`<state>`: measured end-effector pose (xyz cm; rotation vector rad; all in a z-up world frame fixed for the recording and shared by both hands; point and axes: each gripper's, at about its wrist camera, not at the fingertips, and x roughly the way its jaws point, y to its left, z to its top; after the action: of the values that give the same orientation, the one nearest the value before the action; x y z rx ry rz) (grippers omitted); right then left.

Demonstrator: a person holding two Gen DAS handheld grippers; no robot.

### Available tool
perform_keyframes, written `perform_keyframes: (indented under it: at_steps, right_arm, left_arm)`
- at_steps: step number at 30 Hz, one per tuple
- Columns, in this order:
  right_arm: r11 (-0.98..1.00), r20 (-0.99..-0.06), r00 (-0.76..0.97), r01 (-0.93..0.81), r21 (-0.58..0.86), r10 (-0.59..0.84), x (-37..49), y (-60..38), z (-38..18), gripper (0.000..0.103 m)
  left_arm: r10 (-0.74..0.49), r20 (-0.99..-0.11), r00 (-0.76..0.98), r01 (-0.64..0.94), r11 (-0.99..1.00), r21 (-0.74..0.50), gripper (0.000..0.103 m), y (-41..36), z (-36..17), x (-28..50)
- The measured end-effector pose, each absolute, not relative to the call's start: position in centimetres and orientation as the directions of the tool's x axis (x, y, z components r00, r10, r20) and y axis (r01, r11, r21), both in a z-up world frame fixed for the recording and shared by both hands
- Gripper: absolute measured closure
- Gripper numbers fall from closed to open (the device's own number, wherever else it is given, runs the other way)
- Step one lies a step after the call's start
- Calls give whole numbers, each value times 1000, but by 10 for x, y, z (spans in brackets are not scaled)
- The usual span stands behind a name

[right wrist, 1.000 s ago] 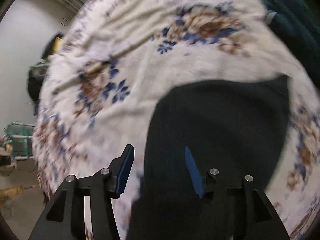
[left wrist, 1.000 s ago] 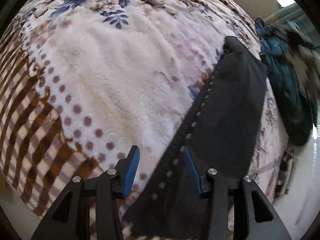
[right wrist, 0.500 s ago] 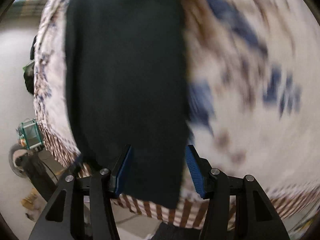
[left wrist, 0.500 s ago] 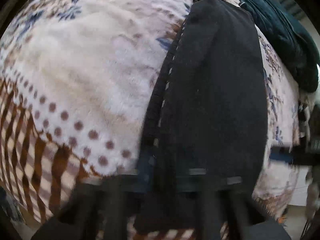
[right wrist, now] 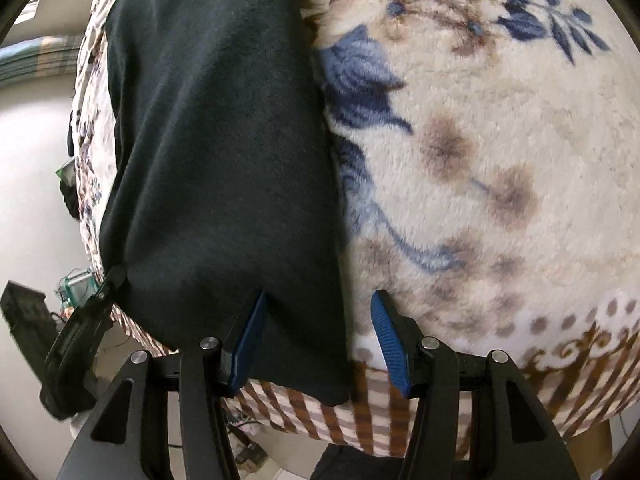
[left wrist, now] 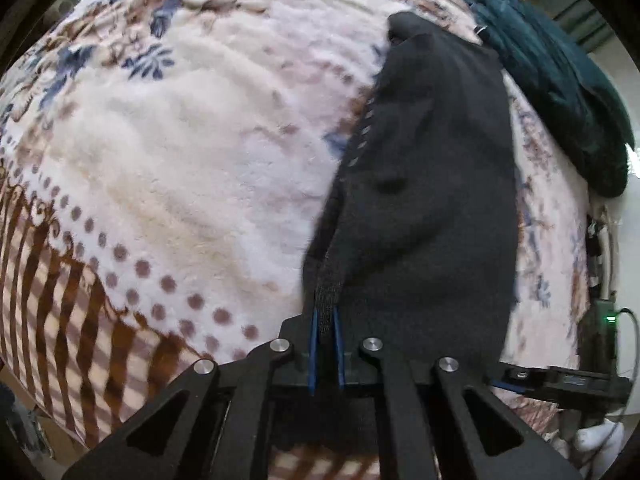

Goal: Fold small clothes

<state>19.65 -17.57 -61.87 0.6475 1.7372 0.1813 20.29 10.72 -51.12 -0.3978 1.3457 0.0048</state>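
Bed, floral fleece blanket [left wrist: 192, 168]. Dark teal clothing heap [left wrist: 560, 80] along far edge. Black garment [left wrist: 432, 184] lying lengthwise, near end at blanket's edge. Left tool [left wrist: 325, 320]: clamped on garment's ribbed hem. Right tool [right wrist: 316, 332]: fingers spread, straddling garment's opposite corner.

Floral fleece blanket [left wrist: 192, 168]; dark teal garment heap [left wrist: 560, 80] beyond.

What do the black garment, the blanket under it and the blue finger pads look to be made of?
Black garment: soft matte knit, probably cotton jersey or light fleece; it drapes and dents, with a ribbed, stitched edge band.
Blanket: plush fleece, likely synthetic; fuzzy pile with a printed floral and dot pattern.
Blue finger pads: ridged, matte, seemingly rubber or soft plastic, on hard black plastic fingers.
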Motion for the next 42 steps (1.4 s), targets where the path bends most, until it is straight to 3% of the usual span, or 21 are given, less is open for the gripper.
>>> perform_keyframes:
  at_steps: [4, 8, 9, 11, 12, 14, 15, 16, 17, 22, 25, 26, 27, 29, 36, 38, 39, 40, 41, 42]
  right_arm:
    - [802, -831, -129, 377, 463, 540, 187, -167, -623, 47]
    - [773, -804, -137, 408, 486, 578, 170, -149, -630, 47]
    - [763, -795, -132, 410, 500, 592, 166, -146, -632, 47]
    - [756, -792, -113, 403, 515, 600, 160, -134, -636, 51]
    - [756, -794, -100, 395, 522, 600, 158, -131, -636, 68]
    - [745, -789, -77, 395, 537, 609, 155, -128, -639, 87]
    - [725, -776, -57, 405, 557, 628, 152, -127, -640, 89]
    - [718, -775, -41, 408, 563, 631, 148, -127, -638, 90]
    - [710, -771, -27, 411, 572, 637, 144, -127, -635, 90]
    - [743, -807, -25, 410, 530, 590, 130, -128, -622, 91]
    - [717, -782, -38, 428, 550, 623, 136, -124, -632, 86]
    - [709, -773, -44, 432, 557, 633, 138, -125, -635, 81]
    - [710, -771, -44, 427, 560, 635, 140, -124, -635, 69]
    - [711, -772, -23, 408, 573, 635, 145, -127, -634, 66]
    - [582, -670, 25, 472, 662, 742, 137, -136, -664, 63]
    - [530, -629, 44, 495, 688, 776, 136, -136, -671, 63]
    - [502, -605, 55, 500, 706, 795, 138, -134, -672, 63]
    - [492, -590, 60, 488, 721, 805, 139, -132, -671, 63]
    - [501, -592, 58, 471, 726, 804, 140, -129, -669, 63]
    - [510, -595, 58, 456, 730, 801, 142, -124, -668, 64]
  left_arm:
    - [-342, -919, 198, -271, 882, -386, 90, 119, -528, 193]
    - [-395, -895, 206, -257, 861, -439, 54, 120, -530, 187]
    - [-406, -892, 197, -242, 862, -445, 54, 117, -533, 188]
    - [-413, -894, 173, -222, 868, -444, 54, 111, -542, 191]
    - [-416, -896, 157, -215, 871, -442, 54, 110, -546, 193]
    - [-418, -894, 162, -205, 872, -444, 55, 107, -551, 193]
    - [-417, -892, 176, -202, 871, -447, 80, 107, -549, 191]
    - [-428, -884, 187, -192, 867, -460, 97, 105, -547, 188]
    - [-420, -886, 195, -176, 874, -453, 96, 102, -542, 184]
    - [-427, -883, 195, -147, 877, -457, 95, 98, -543, 173]
    - [-514, -835, 196, -242, 800, -549, 87, 118, -554, 177]
    - [-526, -825, 207, -250, 786, -565, 81, 122, -555, 177]
    - [-539, -813, 217, -250, 775, -581, 75, 124, -555, 175]
    - [-573, -794, 202, -239, 758, -607, 63, 124, -559, 172]
    - [-602, -784, 153, -191, 760, -621, 56, 116, -561, 165]
    - [-604, -780, 161, -190, 757, -626, 58, 113, -560, 168]
    - [-602, -781, 167, -178, 761, -624, 65, 111, -559, 168]
    - [-592, -787, 173, -157, 773, -615, 77, 108, -556, 166]
    - [-586, -792, 168, -147, 780, -608, 96, 105, -556, 166]
    - [-588, -791, 170, -141, 780, -610, 96, 104, -555, 165]
